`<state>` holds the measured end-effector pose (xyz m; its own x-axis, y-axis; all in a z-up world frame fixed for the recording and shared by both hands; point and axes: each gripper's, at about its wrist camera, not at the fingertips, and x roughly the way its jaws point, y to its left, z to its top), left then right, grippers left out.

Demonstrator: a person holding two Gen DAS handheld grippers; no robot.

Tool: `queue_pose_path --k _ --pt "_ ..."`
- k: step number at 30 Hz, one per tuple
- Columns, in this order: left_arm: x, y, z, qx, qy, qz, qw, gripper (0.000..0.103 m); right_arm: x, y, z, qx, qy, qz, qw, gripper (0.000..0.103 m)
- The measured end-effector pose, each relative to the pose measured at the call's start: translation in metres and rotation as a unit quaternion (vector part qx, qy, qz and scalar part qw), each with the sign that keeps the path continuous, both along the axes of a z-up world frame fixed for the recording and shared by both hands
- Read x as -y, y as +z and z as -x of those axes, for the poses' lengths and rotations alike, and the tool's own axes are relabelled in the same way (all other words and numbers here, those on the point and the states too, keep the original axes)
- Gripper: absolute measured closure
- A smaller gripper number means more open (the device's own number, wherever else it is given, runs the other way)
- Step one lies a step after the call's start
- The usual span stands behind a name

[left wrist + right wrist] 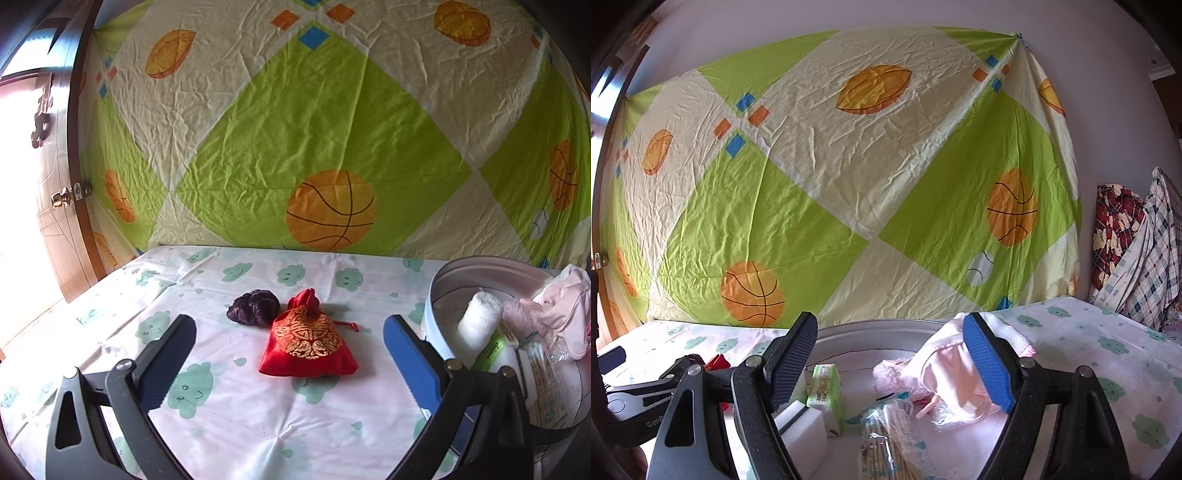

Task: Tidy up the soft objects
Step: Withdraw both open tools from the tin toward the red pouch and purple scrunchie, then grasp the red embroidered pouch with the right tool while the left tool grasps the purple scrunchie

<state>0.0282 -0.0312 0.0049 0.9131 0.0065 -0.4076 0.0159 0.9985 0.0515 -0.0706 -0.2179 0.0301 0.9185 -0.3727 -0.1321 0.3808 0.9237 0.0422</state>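
We see a round grey tub (443, 291) at the right edge of the table, and in it a rolled white towel (480, 317), a green-labelled tissue pack (493, 350), a packet of sticks in clear plastic (543, 369), a fluffy pink piece (517, 314) and a pale pink garment (565, 310). From the right wrist view we look straight down into that tub (849, 326): the tissue pack (825, 391) stands beside a white sponge block (801, 432), the stick packet (890, 443) lies in front, and the pink garment (956, 380) slumps against the far wall. Outside the tub, on the cloud-print sheet (240, 424), sits a red drawstring pouch (308, 339) with a gold pattern, neck cinched, and a crumpled dark purple cloth (255, 307) just beside it to the left. Our left gripper (290, 354) hangs over the pouch with fingers spread wide, touching nothing. Our right gripper (890, 362) is likewise spread, empty, above the tub. Only the right view shows the sponge, and checked fabrics (1137, 243) piled at the far right; only the left shows a wooden door (48, 184).
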Motion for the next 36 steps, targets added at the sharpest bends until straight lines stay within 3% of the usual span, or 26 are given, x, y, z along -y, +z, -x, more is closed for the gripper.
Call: queue_pose_path --k 20,36 --pt "-0.094 -0.005 -0.03 -0.02 0.078 0.009 0.9967 0.0 -0.088 -0.006 -0.043 -0.026 0.076 0.001 0.997 0.02" --pt "-0.149 -0.014 -0.076 -0.063 0.145 0.025 0.9871 0.0 -0.155 -0.021 -0.127 -0.126 0.143 0.019 0.981 0.02"
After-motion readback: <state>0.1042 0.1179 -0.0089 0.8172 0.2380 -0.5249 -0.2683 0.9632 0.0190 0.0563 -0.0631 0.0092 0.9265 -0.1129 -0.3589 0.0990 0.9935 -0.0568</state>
